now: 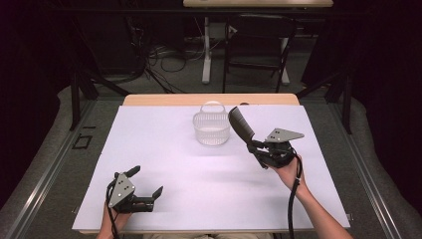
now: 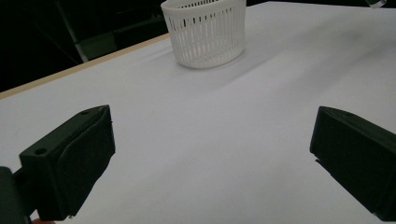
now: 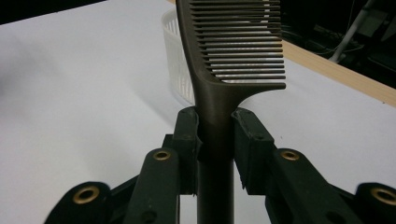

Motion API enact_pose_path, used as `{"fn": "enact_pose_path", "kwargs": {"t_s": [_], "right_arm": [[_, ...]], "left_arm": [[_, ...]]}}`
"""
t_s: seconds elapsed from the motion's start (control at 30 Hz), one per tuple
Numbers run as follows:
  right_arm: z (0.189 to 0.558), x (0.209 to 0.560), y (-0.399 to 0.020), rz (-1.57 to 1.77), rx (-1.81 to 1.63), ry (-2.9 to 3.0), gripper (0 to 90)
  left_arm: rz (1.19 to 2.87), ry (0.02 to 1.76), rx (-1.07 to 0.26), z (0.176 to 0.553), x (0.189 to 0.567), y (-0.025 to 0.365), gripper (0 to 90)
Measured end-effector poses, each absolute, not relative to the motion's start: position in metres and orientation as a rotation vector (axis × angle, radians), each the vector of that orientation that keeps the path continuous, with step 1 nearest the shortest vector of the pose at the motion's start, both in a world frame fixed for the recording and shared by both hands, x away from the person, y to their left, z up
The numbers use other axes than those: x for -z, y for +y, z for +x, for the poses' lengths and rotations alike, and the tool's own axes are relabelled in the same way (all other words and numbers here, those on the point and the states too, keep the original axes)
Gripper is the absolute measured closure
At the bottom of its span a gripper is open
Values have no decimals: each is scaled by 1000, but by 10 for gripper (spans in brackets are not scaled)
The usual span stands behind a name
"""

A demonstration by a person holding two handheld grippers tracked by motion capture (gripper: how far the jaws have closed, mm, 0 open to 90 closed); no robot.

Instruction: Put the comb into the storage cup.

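A dark brown comb (image 1: 241,126) (image 3: 233,51) is held up off the table, its handle clamped between the jaws of my right gripper (image 1: 257,148) (image 3: 215,140), which is shut on it. The comb's toothed end points toward a small white slatted basket (image 1: 212,127) (image 2: 205,35) (image 3: 176,70) that stands at the table's far middle, just left of the comb. My left gripper (image 1: 147,183) (image 2: 212,158) rests low near the front left of the table, jaws wide open with nothing between them.
White paper (image 1: 199,174) covers the tabletop, with a wooden edge (image 1: 209,99) showing at the far side. Beyond the table stand a black chair (image 1: 259,45) and cables on the floor.
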State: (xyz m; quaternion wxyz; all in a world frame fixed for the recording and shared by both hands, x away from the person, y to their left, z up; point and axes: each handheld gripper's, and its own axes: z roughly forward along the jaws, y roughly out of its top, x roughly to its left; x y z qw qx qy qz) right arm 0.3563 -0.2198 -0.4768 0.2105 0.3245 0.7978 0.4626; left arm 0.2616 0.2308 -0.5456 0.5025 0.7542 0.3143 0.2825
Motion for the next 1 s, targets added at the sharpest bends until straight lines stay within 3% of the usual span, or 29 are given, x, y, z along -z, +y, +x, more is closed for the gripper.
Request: {"fn": "enact_pose_path", "kwargs": {"t_s": [1.0], "right_arm": [[371,466,-210,901,-1347,2161,723]], "left_arm": [[1820,768,-693,258,545,233,2]]}}
